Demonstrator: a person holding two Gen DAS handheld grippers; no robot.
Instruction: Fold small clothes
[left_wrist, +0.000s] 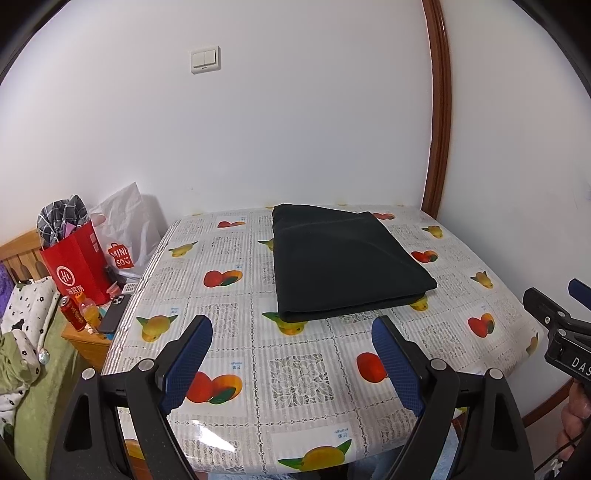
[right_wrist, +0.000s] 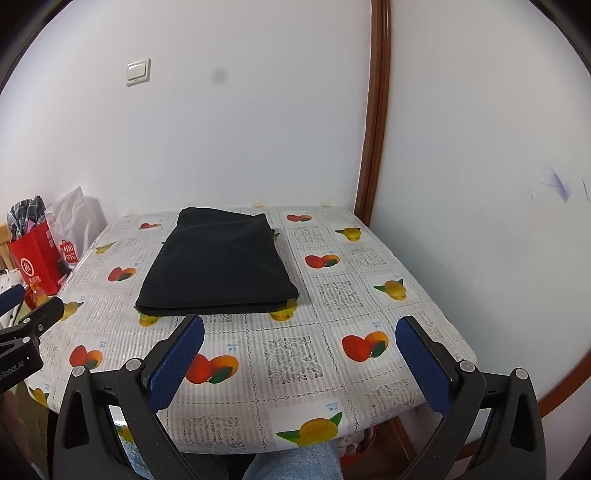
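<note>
The dark garment (left_wrist: 347, 262) lies already folded into a flat rectangle toward the far edge of the worktop (left_wrist: 306, 373), close to the wall. I judge the folding is finished or nearly so; your next move is perhaps only to press it flat or leave it. Your left claw (left_wrist: 291, 362) is spread wide and holds nothing. Your right claw (right_wrist: 299, 358) is also spread and empty, over the near edge.
</note>
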